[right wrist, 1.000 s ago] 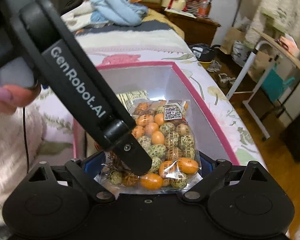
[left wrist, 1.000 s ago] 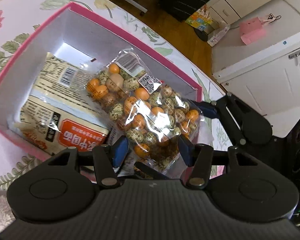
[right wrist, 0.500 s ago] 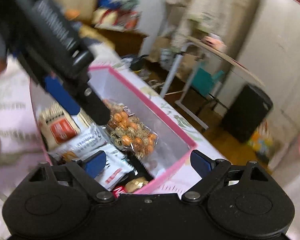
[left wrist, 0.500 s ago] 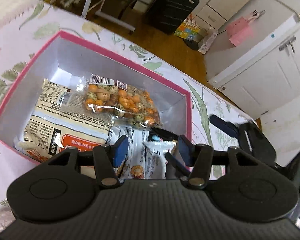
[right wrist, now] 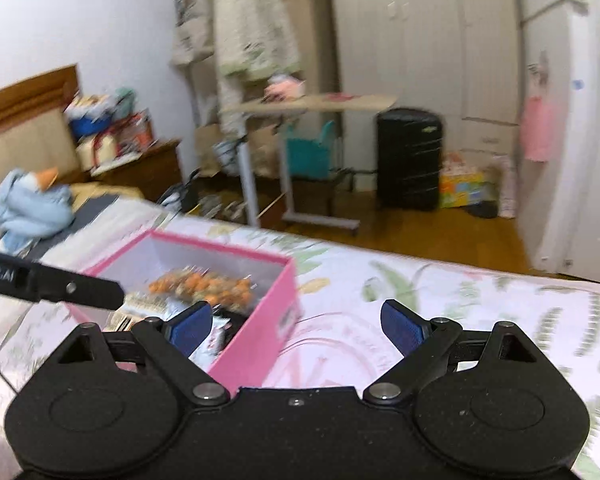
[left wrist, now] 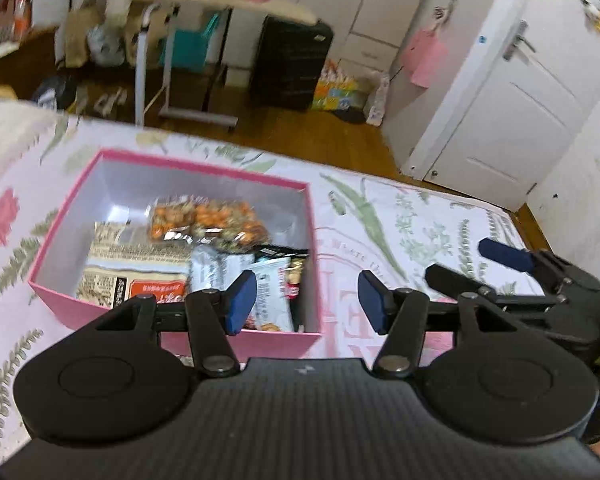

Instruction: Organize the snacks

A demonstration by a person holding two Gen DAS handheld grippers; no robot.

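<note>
Left gripper (left wrist: pixel 307 307), nearest in its own view: jaws spread, nothing between the blue pads (left wrist: pixel 241 301); it hangs above the near right corner of the pink box (left wrist: pixel 236 339). Right gripper (right wrist: pixel 297 327): jaws likewise spread and empty, poised over the floral bedspread (right wrist: pixel 480 304) just right of the box's right wall.

Pink box, open-topped, resting on the bedspread towards its left side. Along the near wall lie white snack packets (left wrist: pixel 274 292), standing partly on edge at the near right corner, and a tan packet with a red label (left wrist: pixel 140 276) at the near left. Behind these, towards the far wall, rests the clear bag of orange and speckled nuts (left wrist: pixel 208 222), tilted against the packets beneath it.

Beyond the far edge of the bedspread: wooden floor, a rolling side table (right wrist: pixel 308 104) and a black suitcase (left wrist: pixel 290 64).

Risks, as judged: the snacks appear gathered, but loosely. The nut bag, propped rather than flat, may slide if the box is nudged. A gripper descending near the right wall could catch the rim and shift or tip the light box on the soft bedspread. The upright packets may buckle if anything is pressed on top. Both views are blurred, so fine placement cannot be confirmed.
</note>
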